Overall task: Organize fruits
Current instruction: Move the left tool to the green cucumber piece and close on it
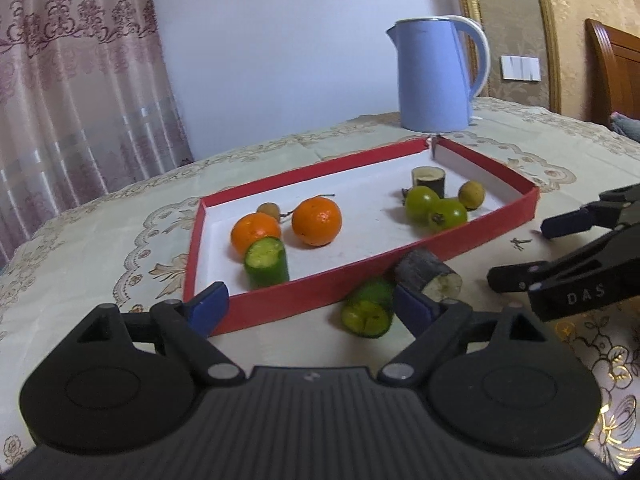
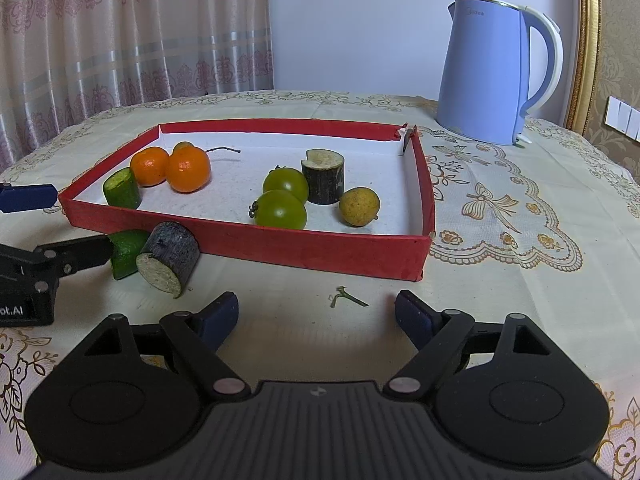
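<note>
A red tray [image 1: 280, 300] [image 2: 320, 246] with a white floor holds two oranges [image 1: 316, 221] [image 2: 188, 169], a green cucumber piece [image 1: 267, 262] [image 2: 122, 189], two green tomatoes [image 1: 447, 214] [image 2: 281, 209], a dark cut piece [image 1: 428, 179] [image 2: 323, 176] and small yellow-brown fruits [image 1: 471, 194] [image 2: 359, 206]. Outside its front wall lie a green cucumber piece [image 1: 368, 314] [image 2: 127, 252] and a dark cut piece [image 1: 428, 276] [image 2: 170, 256]. My left gripper [image 1: 308, 306] is open, its right finger beside the loose cucumber piece. My right gripper [image 2: 316, 314] [image 1: 516, 254] is open and empty over the tablecloth.
A blue electric kettle [image 1: 434, 76] [image 2: 494, 76] stands behind the tray's far right corner. A small green stem scrap [image 2: 344, 297] lies on the embroidered tablecloth [image 2: 520, 240] in front of the tray. Curtains hang at the back left.
</note>
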### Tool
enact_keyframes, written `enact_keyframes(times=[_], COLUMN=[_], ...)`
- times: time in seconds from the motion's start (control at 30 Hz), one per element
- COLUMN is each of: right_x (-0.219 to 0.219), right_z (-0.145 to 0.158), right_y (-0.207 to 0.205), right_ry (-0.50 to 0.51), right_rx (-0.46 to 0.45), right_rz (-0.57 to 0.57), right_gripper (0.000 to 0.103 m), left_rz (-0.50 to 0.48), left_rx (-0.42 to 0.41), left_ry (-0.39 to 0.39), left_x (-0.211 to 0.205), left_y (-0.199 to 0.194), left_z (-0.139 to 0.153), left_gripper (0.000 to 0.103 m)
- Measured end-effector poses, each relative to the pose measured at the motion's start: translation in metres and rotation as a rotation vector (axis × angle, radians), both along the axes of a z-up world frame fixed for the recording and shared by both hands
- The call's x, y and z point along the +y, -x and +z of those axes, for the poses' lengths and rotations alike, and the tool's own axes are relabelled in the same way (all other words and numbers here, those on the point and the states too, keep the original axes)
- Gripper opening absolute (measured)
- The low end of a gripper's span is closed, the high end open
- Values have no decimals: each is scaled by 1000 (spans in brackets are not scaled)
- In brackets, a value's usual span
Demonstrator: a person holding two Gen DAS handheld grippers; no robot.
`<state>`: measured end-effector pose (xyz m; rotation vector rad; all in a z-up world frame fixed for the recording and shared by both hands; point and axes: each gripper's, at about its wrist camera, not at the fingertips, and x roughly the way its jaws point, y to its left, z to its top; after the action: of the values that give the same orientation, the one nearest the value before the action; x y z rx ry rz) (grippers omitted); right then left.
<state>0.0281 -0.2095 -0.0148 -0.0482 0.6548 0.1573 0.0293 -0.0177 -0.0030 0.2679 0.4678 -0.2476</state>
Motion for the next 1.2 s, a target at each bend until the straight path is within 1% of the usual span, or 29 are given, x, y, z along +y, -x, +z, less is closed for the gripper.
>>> enact_keyframes(times=[0.1,0.3,0.47,0.53,0.6,0.67,0.73,0.83,0.9,0.93,0.97,1.0,1.03,1.1,1.2], right_x=[0,0,0,0,0,0,0,0,0,0,0,0,0,0,0], right_z=[0,0,0,0,0,0,0,0,0,0,0,0,0,0,0], right_y=[0,0,0,0,0,0,0,0,0,0,0,0,0,0,0], right_ry=[0,0,0,0,0,0,0,0,0,0,0,0,0,1,0], right_rx=[0,0,0,0,0,0,0,0,0,0,0,0,0,0,1], right_rz=[0,0,0,0,0,0,0,0,0,0,0,0,0,-1,-1], right_gripper=[86,86,87,87,87,87,87,87,87,87,87,88,88,88,88], left_rz=[-14,-37,-36,-54,-67,-65,-59,-69,-72,-77,-92,-118,-133,-134,-134], left_rx=[13,70,74,88,106,96,94,113,114,116,126,148,163,148,139], left_ry=[-21,-18,-41,-37,-27,-44,-53,-35,-38,-32,-15,9,24,-3,-7], left_x=[-4,-7,-11,-12,-14,-18,-21,-23,-23,-23,-21,-19,-20,-26,-28], left_y=[-4,-16,-17,-16,-15,-14,-17,-21,-21,-21,-22,-22,-21,-19,-18], left_z=[-3,-9,-10,-10,-11,-12,-14,-13,-13,-13,-13,-11,-11,-10,-11], left_gripper=[89,89,89,81,80,80,78,76,76,72,66,50,43,43,43])
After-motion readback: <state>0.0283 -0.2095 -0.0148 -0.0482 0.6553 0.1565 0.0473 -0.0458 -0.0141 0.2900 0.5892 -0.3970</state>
